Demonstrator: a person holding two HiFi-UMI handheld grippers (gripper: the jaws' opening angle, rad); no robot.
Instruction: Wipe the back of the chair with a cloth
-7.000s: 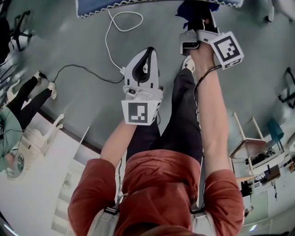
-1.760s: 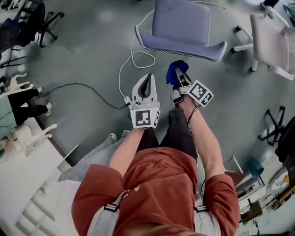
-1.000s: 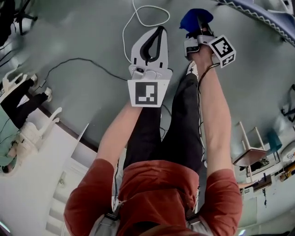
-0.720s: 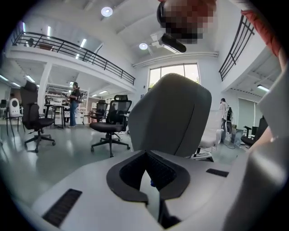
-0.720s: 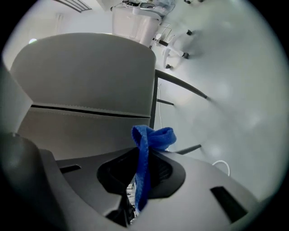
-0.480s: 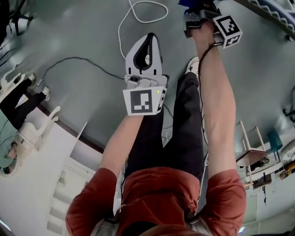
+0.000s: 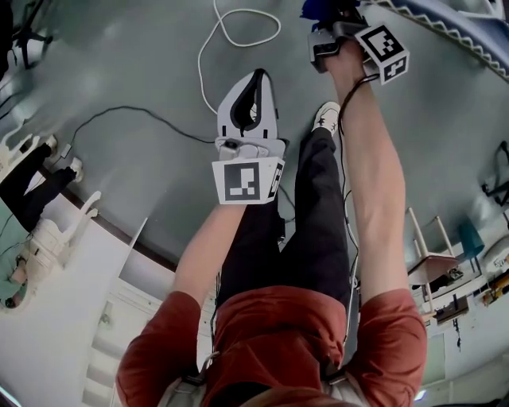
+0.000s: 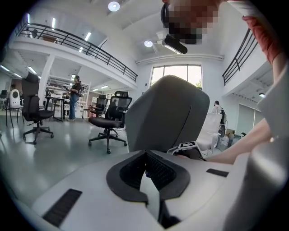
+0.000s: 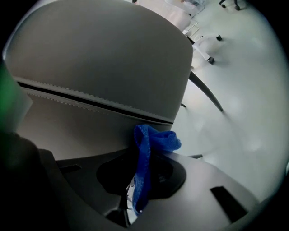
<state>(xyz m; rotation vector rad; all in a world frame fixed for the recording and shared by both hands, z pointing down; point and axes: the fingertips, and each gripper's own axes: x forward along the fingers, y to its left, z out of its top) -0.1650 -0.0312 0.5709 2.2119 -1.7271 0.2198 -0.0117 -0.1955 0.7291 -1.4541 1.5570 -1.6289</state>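
The chair's grey back (image 9: 99,58) fills the right gripper view, a stitched seam running across it. My right gripper (image 9: 143,159) is shut on a blue cloth (image 9: 149,144), whose bunched top touches the chair back just under the seam. In the head view the right gripper (image 7: 328,11) and the cloth (image 7: 315,8) sit at the top edge, beside the chair's trimmed edge (image 7: 469,40). My left gripper (image 7: 256,78) is shut with nothing in it, held lower and to the left. Its own view shows the chair back (image 8: 167,110) ahead of the left gripper (image 8: 145,157).
A white cable (image 7: 231,32) and a black cable (image 7: 135,115) lie on the floor ahead. My leg and shoe (image 7: 326,119) are below the right arm. Black office chairs (image 8: 108,124) and a standing person (image 8: 74,97) are far off left. A small table (image 7: 429,262) stands at right.
Over the last second the right gripper has carried the cloth forward to the head view's top edge, near the chair. The left gripper has dropped slightly toward me, still shut.
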